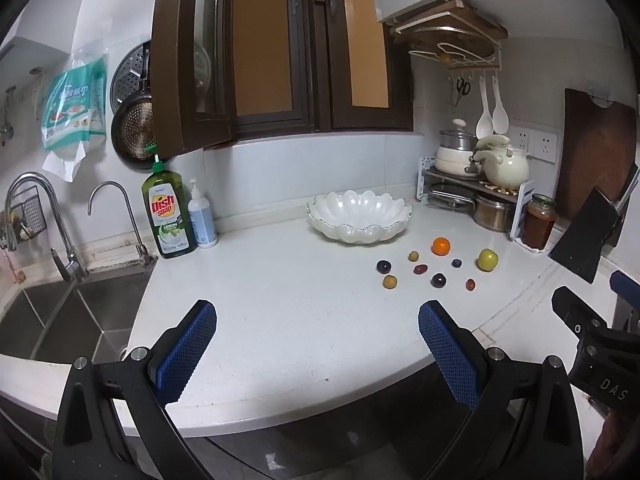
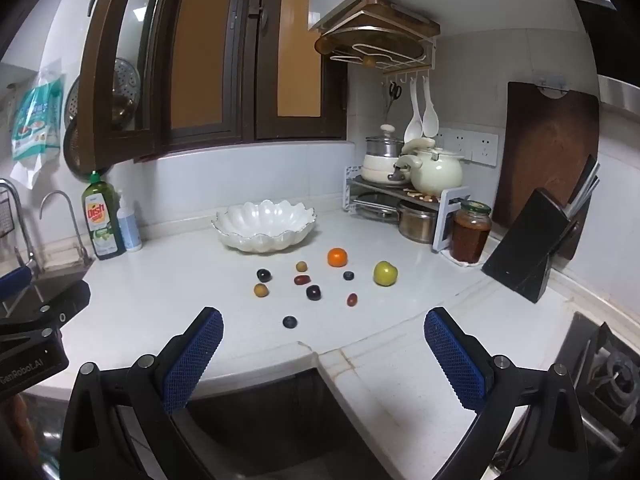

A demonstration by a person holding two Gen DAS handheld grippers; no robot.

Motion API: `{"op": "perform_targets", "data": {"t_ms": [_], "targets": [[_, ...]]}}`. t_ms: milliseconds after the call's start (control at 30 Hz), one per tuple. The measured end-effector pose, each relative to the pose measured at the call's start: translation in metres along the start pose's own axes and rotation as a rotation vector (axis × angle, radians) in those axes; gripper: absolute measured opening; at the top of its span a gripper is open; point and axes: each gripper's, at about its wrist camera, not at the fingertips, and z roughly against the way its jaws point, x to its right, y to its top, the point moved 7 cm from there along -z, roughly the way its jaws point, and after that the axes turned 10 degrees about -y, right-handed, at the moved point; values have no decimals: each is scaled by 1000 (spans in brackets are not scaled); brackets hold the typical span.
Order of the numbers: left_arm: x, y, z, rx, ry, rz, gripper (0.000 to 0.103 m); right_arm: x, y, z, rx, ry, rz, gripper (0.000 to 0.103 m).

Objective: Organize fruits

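A: Where does the sorting stand?

B: By my reading it has not begun. The scalloped white bowl [image 2: 266,226] sits empty at the far side of the countertop [image 2: 168,300], and all the fruit lies loose on the counter just in front of it and to its right.

A: What fruit, exactly?

B: An orange [image 2: 337,257] nearest the bowl, a green apple [image 2: 385,273] off to the right, and a scatter of small pieces between: two yellowish ones, two dark plums or grapes, two reddish ones, and a blueberry [image 2: 348,275]. A second blueberry [image 2: 289,322] lies alone, nearest the counter's front edge.

A: And the grippers?

B: The right gripper [image 2: 323,344] hangs over the front edge with its blue-padded fingers spread wide and nothing between them. The left gripper [image 1: 317,340] is the same: jaws wide apart, empty, well short of the fruit. From its camera the fruit sits to the right and the sink [image 1: 60,320] to the left.

A: So what next?

B: Probably a first pick. The lone blueberry is closest to the right gripper, so it needs to go forward and down, straddle the berry, and close gently, since it is small, round and likely to roll. Then it goes to the bowl.

A: Any hazards?

B: The sauce jar [image 2: 470,232] and knife block [image 2: 528,240] stand at the right, well clear of that path.
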Motion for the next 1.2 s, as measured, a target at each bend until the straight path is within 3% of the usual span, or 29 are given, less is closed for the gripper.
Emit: {"op": "perform_targets", "data": {"t_ms": [600, 1200], "targets": [[2, 4, 0, 1, 3, -5, 103, 3, 1, -6, -15, 4, -3, 102], [3, 7, 1, 12, -2, -2, 103, 2, 5, 0, 28, -8, 11, 102]]}}
